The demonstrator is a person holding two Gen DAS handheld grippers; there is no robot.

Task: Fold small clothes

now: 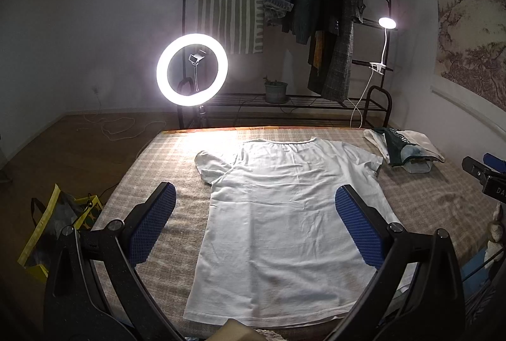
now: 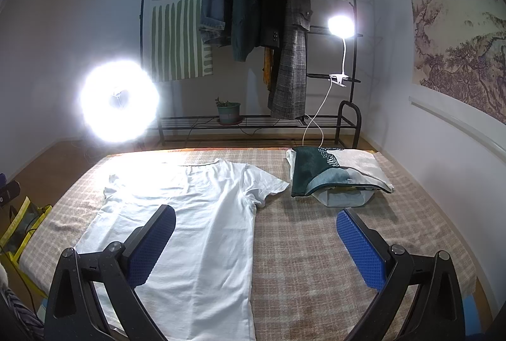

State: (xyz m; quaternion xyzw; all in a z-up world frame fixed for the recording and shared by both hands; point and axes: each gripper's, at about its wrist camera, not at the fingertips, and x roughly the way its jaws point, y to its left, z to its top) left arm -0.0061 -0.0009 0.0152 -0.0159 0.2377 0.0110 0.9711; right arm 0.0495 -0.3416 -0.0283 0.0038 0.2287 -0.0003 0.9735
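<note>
A: Where is the garment lying?

B: The white T-shirt (image 1: 278, 214) is lying flat and unfolded on the bed (image 2: 316, 246), collar toward the far edge, near a stack of folded clothes (image 2: 335, 176).

A: And the fingers?

B: The left gripper (image 1: 256, 224) is hovering above the shirt, fingers spread wide and holding nothing. The right gripper (image 2: 256, 246) is likewise standing fully open and empty, over the shirt's edge.

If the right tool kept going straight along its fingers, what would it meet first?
Most likely the bare checked bed cover, between the white T-shirt and the folded clothes pile. The open right tool holds nothing; depth is uncertain.
</note>
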